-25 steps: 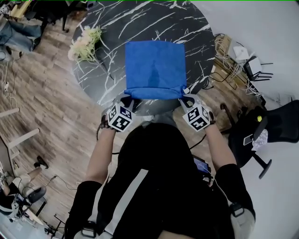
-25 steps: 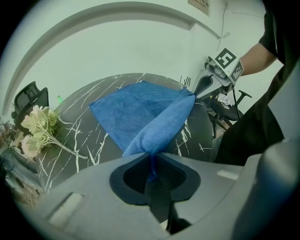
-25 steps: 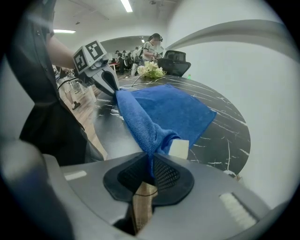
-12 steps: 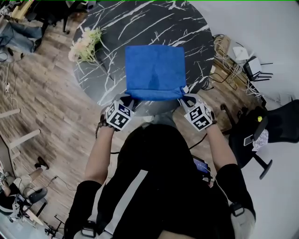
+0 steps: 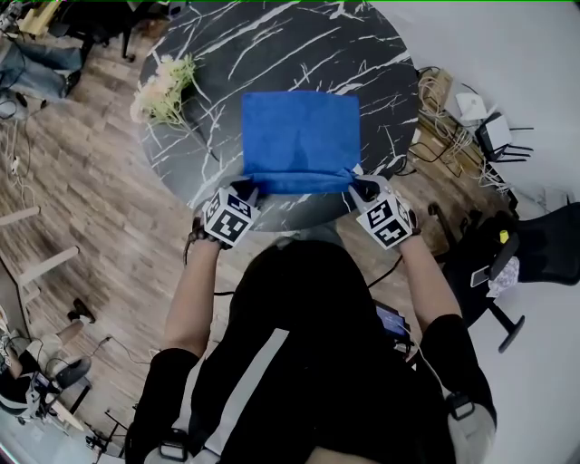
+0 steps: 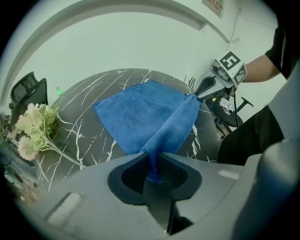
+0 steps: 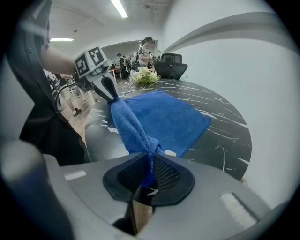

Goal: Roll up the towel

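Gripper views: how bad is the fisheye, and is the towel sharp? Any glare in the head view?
Left gripper view: heavy fisheye, black vignette, table rim bowed; towel sharp, no motion blur. Right gripper view: same warp; ceiling lights blown out, wall washed pale. Head view: even light, soft sheen on the table, no hard shadows, edges slightly curved.

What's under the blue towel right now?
The black marble table lies under the towel. The left gripper and right gripper pinch its near corners, raised. Anything beneath the flat part is covered.

right tool (image 7: 149,165) pinches blue towel (image 7: 165,118) corner over marble table (image 7: 224,138).
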### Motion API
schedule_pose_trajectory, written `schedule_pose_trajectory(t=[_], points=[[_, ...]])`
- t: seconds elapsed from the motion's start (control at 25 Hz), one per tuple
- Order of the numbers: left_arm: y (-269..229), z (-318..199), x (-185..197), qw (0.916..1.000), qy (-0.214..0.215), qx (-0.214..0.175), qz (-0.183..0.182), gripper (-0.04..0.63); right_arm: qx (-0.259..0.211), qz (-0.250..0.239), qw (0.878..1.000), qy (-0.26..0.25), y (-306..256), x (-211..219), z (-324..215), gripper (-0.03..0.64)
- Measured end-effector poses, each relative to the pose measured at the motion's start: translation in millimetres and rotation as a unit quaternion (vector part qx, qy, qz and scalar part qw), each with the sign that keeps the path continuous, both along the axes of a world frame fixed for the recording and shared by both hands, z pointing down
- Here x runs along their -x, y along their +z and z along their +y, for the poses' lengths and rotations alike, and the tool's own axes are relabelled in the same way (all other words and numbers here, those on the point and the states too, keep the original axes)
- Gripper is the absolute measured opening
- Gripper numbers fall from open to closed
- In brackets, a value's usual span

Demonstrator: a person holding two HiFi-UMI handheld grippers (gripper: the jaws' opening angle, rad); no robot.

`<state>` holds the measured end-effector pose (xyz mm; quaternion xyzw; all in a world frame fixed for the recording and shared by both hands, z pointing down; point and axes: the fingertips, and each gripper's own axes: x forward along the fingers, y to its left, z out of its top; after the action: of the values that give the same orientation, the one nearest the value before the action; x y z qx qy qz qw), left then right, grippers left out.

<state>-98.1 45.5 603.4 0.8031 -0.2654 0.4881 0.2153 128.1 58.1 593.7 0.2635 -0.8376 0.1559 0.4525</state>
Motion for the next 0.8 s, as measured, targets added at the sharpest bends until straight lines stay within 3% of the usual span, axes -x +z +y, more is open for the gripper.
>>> schedule_pose_trajectory(t=[0.36,0.8], points=[[2,-19,4,0.9993,-0.028,0.021,0.015,0.12,0.009,-0.004,1.0,-0.005,4,1,-23,0.058],[3,-38,5,0.9982,-0.048,0.025,0.025,0.127,0.023,-0.006,1.0,0.01,6,3,-37,0.095]])
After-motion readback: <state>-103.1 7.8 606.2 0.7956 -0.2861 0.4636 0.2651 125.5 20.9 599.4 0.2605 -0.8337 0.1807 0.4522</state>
